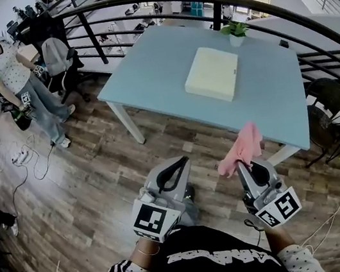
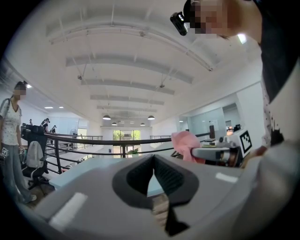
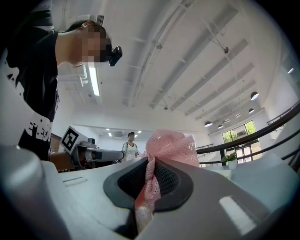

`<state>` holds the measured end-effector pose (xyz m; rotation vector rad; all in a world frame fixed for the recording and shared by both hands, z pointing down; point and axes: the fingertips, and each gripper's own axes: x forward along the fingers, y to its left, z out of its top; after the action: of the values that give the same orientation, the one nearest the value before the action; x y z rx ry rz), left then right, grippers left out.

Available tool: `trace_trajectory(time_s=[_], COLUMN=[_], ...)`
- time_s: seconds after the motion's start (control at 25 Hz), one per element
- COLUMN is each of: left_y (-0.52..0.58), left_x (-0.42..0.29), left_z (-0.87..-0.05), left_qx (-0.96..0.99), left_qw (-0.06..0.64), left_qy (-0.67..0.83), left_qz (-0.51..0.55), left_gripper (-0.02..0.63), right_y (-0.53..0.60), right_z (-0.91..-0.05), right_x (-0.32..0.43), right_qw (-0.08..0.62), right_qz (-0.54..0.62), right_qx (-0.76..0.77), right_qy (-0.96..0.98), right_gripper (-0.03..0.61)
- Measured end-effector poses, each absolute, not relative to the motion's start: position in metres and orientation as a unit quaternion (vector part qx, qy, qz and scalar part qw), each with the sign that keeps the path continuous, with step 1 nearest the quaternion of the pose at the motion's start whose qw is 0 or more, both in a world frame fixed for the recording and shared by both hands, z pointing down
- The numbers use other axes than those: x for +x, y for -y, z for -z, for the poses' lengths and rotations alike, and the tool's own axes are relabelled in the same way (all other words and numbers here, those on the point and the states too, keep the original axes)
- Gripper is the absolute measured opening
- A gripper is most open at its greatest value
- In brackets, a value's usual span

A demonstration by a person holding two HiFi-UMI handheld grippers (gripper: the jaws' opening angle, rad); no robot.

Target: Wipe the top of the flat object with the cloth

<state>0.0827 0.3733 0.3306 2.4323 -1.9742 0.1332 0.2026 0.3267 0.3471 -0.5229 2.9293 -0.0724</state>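
Observation:
A pale yellow flat slab (image 1: 212,73) lies on the light blue table (image 1: 145,71), beyond both grippers. My right gripper (image 1: 249,163) is shut on a pink cloth (image 1: 241,148), which bunches above its jaws just short of the table's near edge. In the right gripper view the cloth (image 3: 165,150) hangs pinched between the jaws of that gripper (image 3: 149,180). My left gripper (image 1: 176,165) is held over the wooden floor, shut with nothing in it. In the left gripper view its jaws (image 2: 153,176) meet, and the pink cloth (image 2: 184,142) shows to the right.
A small potted plant (image 1: 236,30) stands at the table's far edge. A curved black railing (image 1: 211,1) runs behind the table. A person (image 1: 18,87) stands on the wooden floor at far left, near a chair (image 1: 57,57). Cables (image 1: 21,158) lie on the floor.

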Motion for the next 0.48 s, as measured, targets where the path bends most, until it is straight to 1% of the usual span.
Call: trace_trajectory(time_s=[0.08,0.48], left_y=[-0.372,-0.349], left_x=[0.083,0.077], left_z=[-0.332,-0.332], left_qx=[0.775,0.774], left_qw=[0.01,-0.006], left_qy=[0.63,0.632], left_qz=[-0.04,-0.045], left_gripper=[0.0,0.0], right_y=[-0.324,-0.3], right_z=[-0.349,-0.349], right_x=[0.203,0.2], right_qw=[0.083,0.08], right_qz=[0.027,0.024], right_qx=[-0.176,-0.176], right_qy=[-0.981,-0.981], right_gripper=[0.02,0.02])
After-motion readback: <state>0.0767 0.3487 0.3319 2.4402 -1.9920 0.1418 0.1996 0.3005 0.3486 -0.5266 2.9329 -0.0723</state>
